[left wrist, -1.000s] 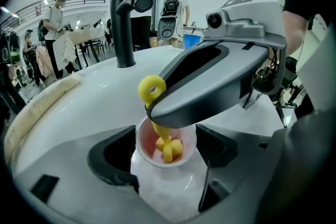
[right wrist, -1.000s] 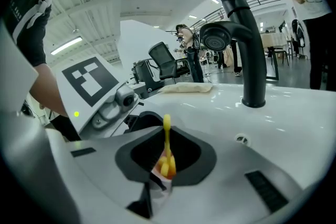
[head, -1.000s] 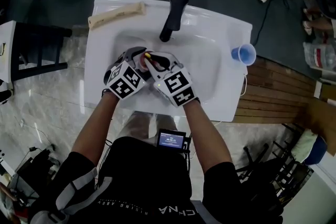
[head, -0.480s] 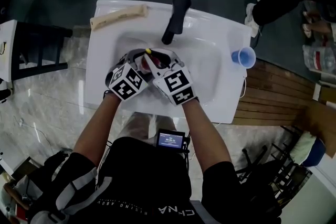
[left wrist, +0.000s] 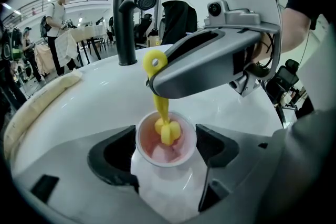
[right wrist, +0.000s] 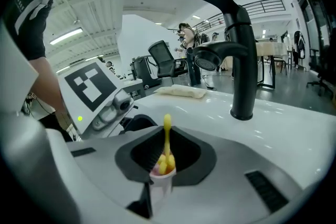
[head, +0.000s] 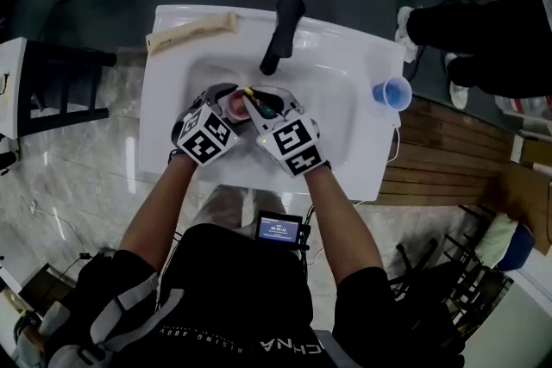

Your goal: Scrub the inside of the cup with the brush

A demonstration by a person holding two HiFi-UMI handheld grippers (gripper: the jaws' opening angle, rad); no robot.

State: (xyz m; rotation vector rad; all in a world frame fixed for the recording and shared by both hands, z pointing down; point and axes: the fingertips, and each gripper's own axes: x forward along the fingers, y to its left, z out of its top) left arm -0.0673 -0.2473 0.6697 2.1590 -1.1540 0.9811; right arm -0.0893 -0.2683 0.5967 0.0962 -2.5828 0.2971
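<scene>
A white cup (left wrist: 167,186) with a pink inside sits between the pads of my left gripper (left wrist: 166,150), which is shut on its sides. The yellow brush (left wrist: 160,105) runs down into it, with its head (left wrist: 167,131) inside the rim. My right gripper (right wrist: 166,159) is shut on the brush handle (right wrist: 167,136), whose looped end sticks up past the jaws. In the head view both grippers meet over the basin: left gripper (head: 221,99), right gripper (head: 269,104), and the cup (head: 235,106) between them.
The white sink (head: 349,112) has a black faucet (head: 280,34) at its back. A beige folded cloth (head: 190,30) lies on the back left rim and a blue cup (head: 392,92) stands on the right rim. A person in dark clothes (head: 483,34) stands at the upper right.
Both grippers stay together over the basin, with the brush shifting only slightly in the cup. A person in dark clothes has come further into view at the upper right.
</scene>
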